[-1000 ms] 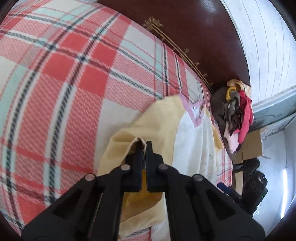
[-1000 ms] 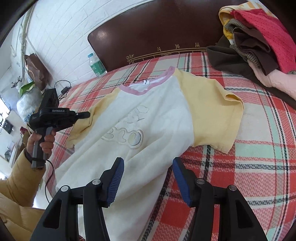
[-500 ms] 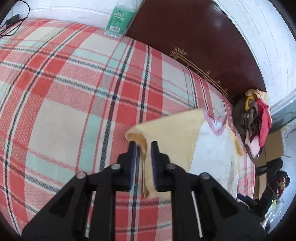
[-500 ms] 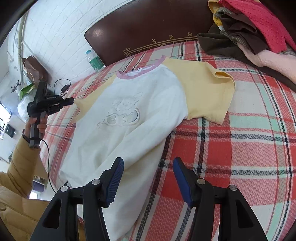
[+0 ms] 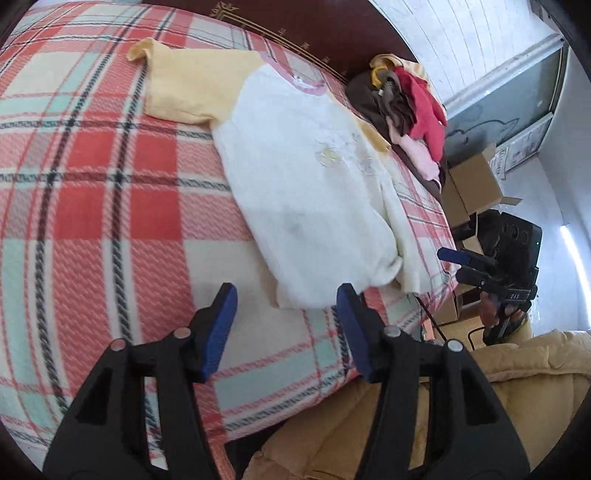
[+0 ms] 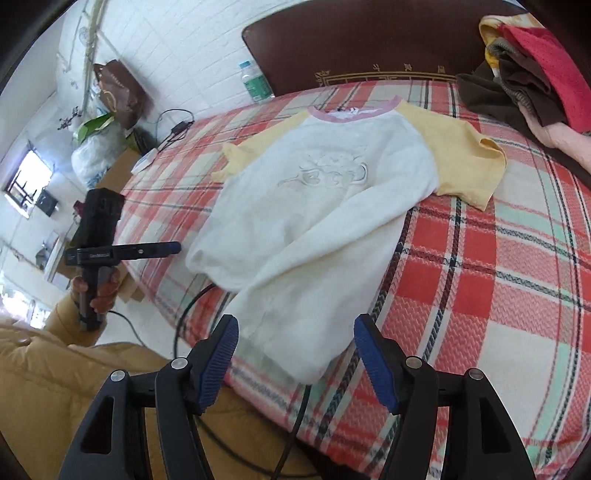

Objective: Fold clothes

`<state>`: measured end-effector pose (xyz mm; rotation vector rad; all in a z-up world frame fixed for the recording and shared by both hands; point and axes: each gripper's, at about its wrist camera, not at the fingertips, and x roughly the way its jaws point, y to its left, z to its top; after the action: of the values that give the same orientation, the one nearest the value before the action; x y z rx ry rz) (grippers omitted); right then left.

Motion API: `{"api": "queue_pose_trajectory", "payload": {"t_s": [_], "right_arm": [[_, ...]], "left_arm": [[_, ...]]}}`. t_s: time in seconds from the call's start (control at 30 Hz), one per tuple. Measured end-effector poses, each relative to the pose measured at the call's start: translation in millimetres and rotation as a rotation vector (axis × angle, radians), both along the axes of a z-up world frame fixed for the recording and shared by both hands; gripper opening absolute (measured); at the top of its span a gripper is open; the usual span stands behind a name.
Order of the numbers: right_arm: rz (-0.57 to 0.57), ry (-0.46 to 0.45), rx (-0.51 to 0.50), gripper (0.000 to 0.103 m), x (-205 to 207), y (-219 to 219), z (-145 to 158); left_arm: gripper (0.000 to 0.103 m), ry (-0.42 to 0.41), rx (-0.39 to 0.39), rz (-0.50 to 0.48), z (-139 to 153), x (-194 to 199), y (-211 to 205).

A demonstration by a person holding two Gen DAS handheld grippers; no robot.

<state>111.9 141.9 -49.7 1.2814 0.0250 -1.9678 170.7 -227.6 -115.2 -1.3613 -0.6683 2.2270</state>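
**Ana:** Left wrist view first: where does the white T-shirt with yellow sleeves and a pink collar (image 5: 303, 173) lie?

**Ben:** Flat and face up on the bed with the red, white and mint plaid cover (image 5: 92, 192). Its collar points at the dark brown headboard (image 5: 325, 29), and its hem reaches the near edge of the bed. One yellow sleeve is spread toward the left side, its tip curled up.

**Ana:** And the left gripper (image 5: 286, 306)?

**Ben:** Its jaws have just been opening and now stand apart, with nothing between the blue pads. They hover over the cover just short of the hem's corner, not touching the cloth.

**Ana:** What does the right wrist view give?

**Ben:** The right gripper (image 6: 295, 339) has also just been opening further. Its jaws stand wide over the hem at the near edge, and no cloth is pinched. The hem seems to lie below the gap, though I cannot tell whether it touches the pads.

**Ana:** Anything else on the bed?

**Ben:** A heap of brown, red and pink garments (image 6: 532, 70) at the far right corner by the headboard, well apart from the shirt. A clear plastic bottle with a green label (image 6: 255, 83) stands beside the headboard's left end. The person's tan padded sleeve (image 6: 55, 369) shows at the lower left.
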Motion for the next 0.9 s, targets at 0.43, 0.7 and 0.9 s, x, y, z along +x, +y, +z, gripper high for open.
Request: {"api": "queue_pose_trajectory", "payload": {"t_s": [0.43, 0.7, 0.9], "right_arm": [[-0.614, 0.379, -0.150, 0.067, 72, 245, 169], [-0.749, 0.607, -0.279, 0.068, 132, 295, 231], [-0.413, 0.384, -0.098, 0.078, 84, 177, 157]], "left_arm": [[0.057, 0.052, -0.021, 0.001, 13, 7, 11], [0.057, 0.061, -0.031, 0.023, 15, 24, 14], [0.058, 0.044, -0.100, -0.015, 7, 28, 38]]}}
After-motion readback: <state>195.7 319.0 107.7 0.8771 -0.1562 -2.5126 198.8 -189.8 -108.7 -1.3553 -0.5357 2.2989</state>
